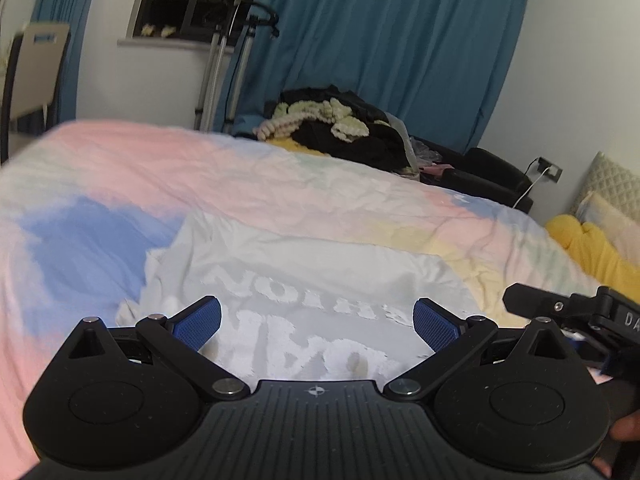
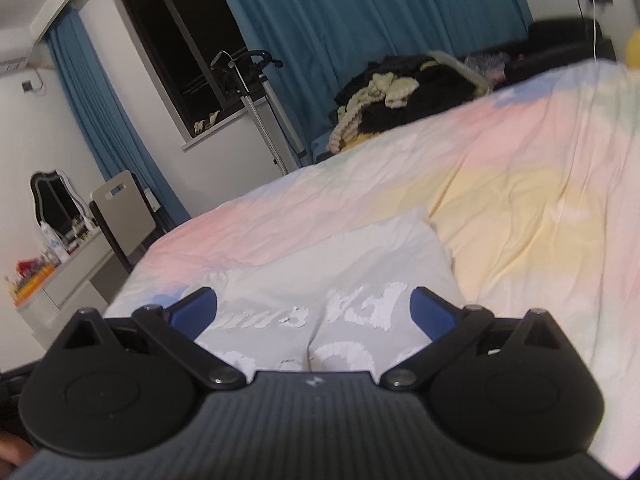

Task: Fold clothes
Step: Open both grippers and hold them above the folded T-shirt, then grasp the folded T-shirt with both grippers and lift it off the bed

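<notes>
A white garment (image 1: 304, 276) with raised white lettering lies folded on the pastel bedspread (image 1: 240, 184). My left gripper (image 1: 316, 324) hovers just above its near part, jaws wide apart, blue pads (image 1: 198, 322) empty. At the right edge of the left wrist view the other gripper's black body (image 1: 576, 308) shows. In the right wrist view the same white garment (image 2: 340, 272) lies under my right gripper (image 2: 314, 312), which is open with nothing between its fingers. A crease runs through the lettering near that gripper.
A heap of dark and cream clothes (image 1: 340, 128) sits beyond the far side of the bed. A yellow cushion (image 1: 588, 248) lies at the headboard. Blue curtains (image 1: 380, 40), a metal stand (image 1: 216, 72), and a dressing table with a chair (image 2: 120, 208) stand around the bed.
</notes>
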`<act>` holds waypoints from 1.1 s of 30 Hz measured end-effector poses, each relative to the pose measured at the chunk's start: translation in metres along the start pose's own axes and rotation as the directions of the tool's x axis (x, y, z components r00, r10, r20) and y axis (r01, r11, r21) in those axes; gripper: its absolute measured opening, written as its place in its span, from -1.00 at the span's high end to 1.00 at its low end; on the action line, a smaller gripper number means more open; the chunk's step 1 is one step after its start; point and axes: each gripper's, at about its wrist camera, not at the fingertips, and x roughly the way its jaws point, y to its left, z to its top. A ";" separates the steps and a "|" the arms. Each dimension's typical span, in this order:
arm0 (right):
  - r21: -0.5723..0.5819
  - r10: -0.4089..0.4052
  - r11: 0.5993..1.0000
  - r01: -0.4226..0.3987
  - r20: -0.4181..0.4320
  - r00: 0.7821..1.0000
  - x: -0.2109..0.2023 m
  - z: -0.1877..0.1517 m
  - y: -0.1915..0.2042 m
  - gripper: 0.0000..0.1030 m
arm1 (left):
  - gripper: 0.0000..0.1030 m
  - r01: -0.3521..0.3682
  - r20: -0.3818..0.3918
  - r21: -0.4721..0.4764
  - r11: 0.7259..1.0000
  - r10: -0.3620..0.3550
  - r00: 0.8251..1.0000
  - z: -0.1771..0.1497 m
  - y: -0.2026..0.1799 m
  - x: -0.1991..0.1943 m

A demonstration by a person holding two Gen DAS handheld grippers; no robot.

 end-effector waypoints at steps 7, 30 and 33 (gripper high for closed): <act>0.357 0.149 0.928 -0.103 -0.102 0.984 0.009 -0.008 -0.029 -1.00 | -0.98 0.162 -0.164 -0.426 0.890 -0.252 0.954 -0.004 0.050 0.026; 0.724 0.070 0.689 -0.033 -0.021 0.997 0.052 -0.035 -0.097 0.10 | -0.23 -0.011 -0.157 -0.753 0.658 -0.164 0.974 -0.021 0.125 0.079; 0.717 0.074 0.695 -0.056 0.006 0.997 0.047 -0.036 -0.094 0.33 | 0.25 0.003 -0.139 -0.743 0.670 -0.158 0.978 -0.018 0.122 0.071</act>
